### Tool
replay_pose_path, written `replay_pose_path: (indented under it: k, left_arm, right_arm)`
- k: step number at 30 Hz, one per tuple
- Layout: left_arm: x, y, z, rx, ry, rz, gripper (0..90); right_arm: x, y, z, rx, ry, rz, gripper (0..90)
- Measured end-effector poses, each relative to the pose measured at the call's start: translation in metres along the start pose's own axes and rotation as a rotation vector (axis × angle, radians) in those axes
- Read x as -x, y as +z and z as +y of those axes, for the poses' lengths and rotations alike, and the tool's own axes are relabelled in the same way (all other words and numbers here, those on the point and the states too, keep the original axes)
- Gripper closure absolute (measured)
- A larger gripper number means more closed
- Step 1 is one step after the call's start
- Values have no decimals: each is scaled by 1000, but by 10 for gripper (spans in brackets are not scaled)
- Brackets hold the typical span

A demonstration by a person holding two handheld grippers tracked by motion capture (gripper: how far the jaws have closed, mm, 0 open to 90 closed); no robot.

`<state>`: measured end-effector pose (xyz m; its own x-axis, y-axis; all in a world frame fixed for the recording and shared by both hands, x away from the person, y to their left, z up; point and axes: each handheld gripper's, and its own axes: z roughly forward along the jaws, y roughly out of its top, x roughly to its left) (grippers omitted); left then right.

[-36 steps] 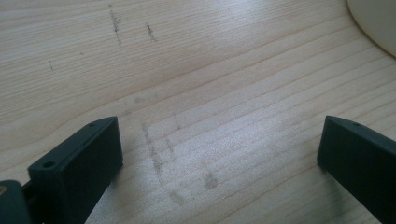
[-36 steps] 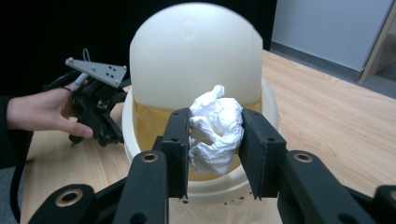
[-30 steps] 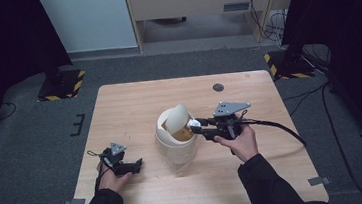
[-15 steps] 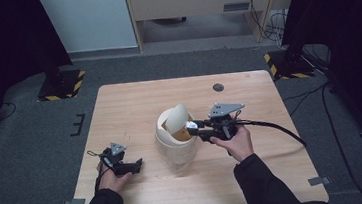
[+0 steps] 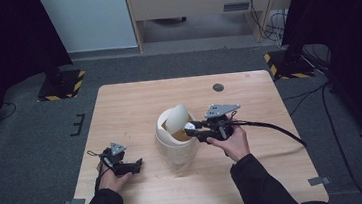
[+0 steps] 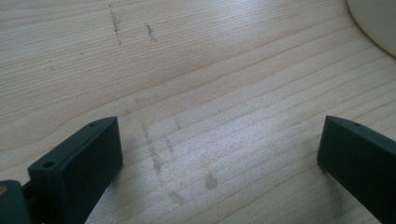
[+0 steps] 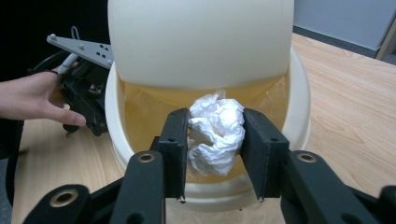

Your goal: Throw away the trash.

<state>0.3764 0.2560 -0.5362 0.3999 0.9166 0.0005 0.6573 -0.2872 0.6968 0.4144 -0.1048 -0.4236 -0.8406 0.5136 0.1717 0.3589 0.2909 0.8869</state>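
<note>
Your right claw [image 7: 215,154] is matt black plastic, clamping crumpled white tissue [image 7: 217,133]. Bin [image 7: 299,112]: smooth cream plastic. Counter [image 6: 196,84]: scuffed pale wood.

R gripper [image 5: 190,129] w/ tissue wad [image 7: 216,132] edges slightly closer over bin [image 5: 176,152] opening; lid [image 5: 176,119] tilts a bit more.

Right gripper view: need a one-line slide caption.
Right gripper clamps a crumpled white paper wad at the mouth of a cream plastic swing-lid bin, its lid tilted open.

The left gripper [image 6: 219,154] hovers low over the wooden table [image 6: 187,70], its jaws spread wide. A cream bin [image 6: 376,21] edge shows at one o'clock.
</note>
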Motion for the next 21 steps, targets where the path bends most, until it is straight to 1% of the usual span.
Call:
replay_pose_path:
  k: [1,2,4,6,7,8,10,12,13,14,15,17,19,21]
  left_arm:
    - [0,0,0,0,0,0,0]
    - [0,0,0,0,0,0,0]
    - [0,0,0,0,0,0,0]
    - [0,0,0,0,0,0,0]
    - [0,0,0,0,0,0,0]
    - [0,0,0,0,0,0,0]
    - [0,0,0,0,0,0,0]
    - [0,0,0,0,0,0,0]
    - [0,0,0,0,0,0,0]
    - [0,0,0,0,0,0,0]
    - [0,0,0,0,0,0,0]
    - [0,0,0,0,0,0,0]
    - [0,0,0,0,0,0,0]
    - [0,0,0,0,0,0,0]
  right_arm:
    - [0,0,0,8,5,5,553]
    - [0,0,0,8,5,5,553]
    - [-1,-3,1,19,4,0,500]
    - [-1,-4,1,20,1,-5,487]
    - [0,-9,2,18,-11,-20,472]
    - [0,-9,2,18,-11,-20,472]
    - [0,-17,5,31,-20,-35,451]
    - [0,-24,8,59,-22,-48,399]
    - [0,-24,8,59,-22,-48,399]
    - [1,-31,11,77,-25,-66,380]
    - [1,-31,11,77,-25,-66,380]
    - [3,-41,12,83,-35,-89,368]
    - [5,-44,11,91,-26,-92,360]
    - [10,-52,4,83,-14,-118,322]
